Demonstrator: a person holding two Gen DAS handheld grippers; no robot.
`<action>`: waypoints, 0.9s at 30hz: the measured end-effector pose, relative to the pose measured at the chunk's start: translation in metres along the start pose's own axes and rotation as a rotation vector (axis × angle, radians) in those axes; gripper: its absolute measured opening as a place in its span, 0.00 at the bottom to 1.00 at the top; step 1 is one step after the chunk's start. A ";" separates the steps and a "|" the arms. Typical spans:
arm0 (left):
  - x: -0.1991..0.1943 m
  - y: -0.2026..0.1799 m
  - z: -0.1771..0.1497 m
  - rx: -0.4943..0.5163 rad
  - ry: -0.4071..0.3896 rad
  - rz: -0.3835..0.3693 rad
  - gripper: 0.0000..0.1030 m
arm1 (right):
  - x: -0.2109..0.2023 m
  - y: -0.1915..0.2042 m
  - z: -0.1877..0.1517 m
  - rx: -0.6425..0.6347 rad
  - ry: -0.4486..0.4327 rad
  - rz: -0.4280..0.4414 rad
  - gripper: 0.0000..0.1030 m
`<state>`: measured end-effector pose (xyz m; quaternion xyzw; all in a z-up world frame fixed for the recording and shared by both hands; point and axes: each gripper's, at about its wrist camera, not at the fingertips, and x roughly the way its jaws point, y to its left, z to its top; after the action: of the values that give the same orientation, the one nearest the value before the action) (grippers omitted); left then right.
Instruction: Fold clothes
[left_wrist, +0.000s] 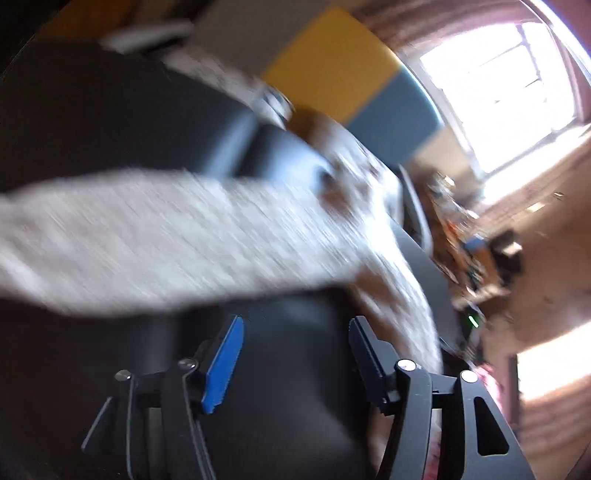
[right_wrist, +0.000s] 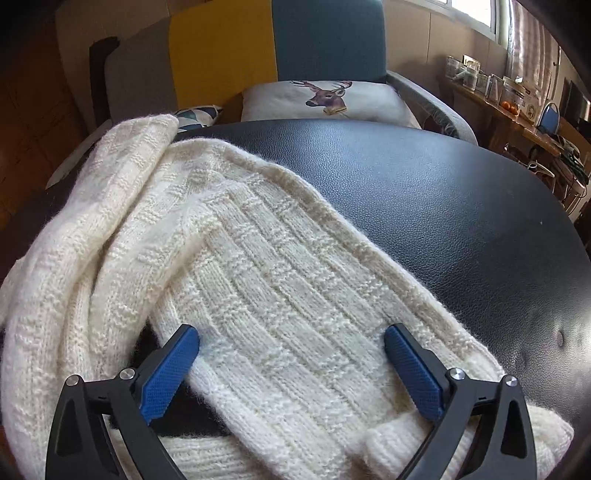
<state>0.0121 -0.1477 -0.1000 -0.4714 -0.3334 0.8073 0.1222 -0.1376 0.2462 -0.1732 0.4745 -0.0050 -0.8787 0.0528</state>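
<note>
- The cream knitted sweater (right_wrist: 229, 266) lies rumpled across the lower left and centre of the right wrist view, on the black leather desk (right_wrist: 443, 206).
- It looks thick, soft and floppy (likely to sag and stretch), so take the ribbed cuff or the hem edge.
- The right tongs (right_wrist: 291, 369) gape wide over a sleeve, gripping nothing.
- The left tongs (left_wrist: 291, 354) stand parted and empty; the view is blurred.

No legible text, label or number anywhere.
</note>
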 end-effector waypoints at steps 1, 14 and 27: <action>0.018 -0.008 -0.012 -0.001 0.054 -0.033 0.60 | 0.000 -0.001 -0.001 -0.002 -0.006 0.000 1.00; 0.088 -0.061 -0.050 -0.045 0.156 -0.080 0.78 | -0.006 -0.005 -0.007 -0.002 -0.023 0.013 1.00; 0.089 -0.062 -0.062 -0.124 0.189 -0.053 0.06 | -0.004 -0.001 -0.004 -0.002 -0.027 0.018 1.00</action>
<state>0.0101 -0.0293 -0.1405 -0.5432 -0.3821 0.7335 0.1449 -0.1320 0.2478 -0.1722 0.4625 -0.0092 -0.8845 0.0611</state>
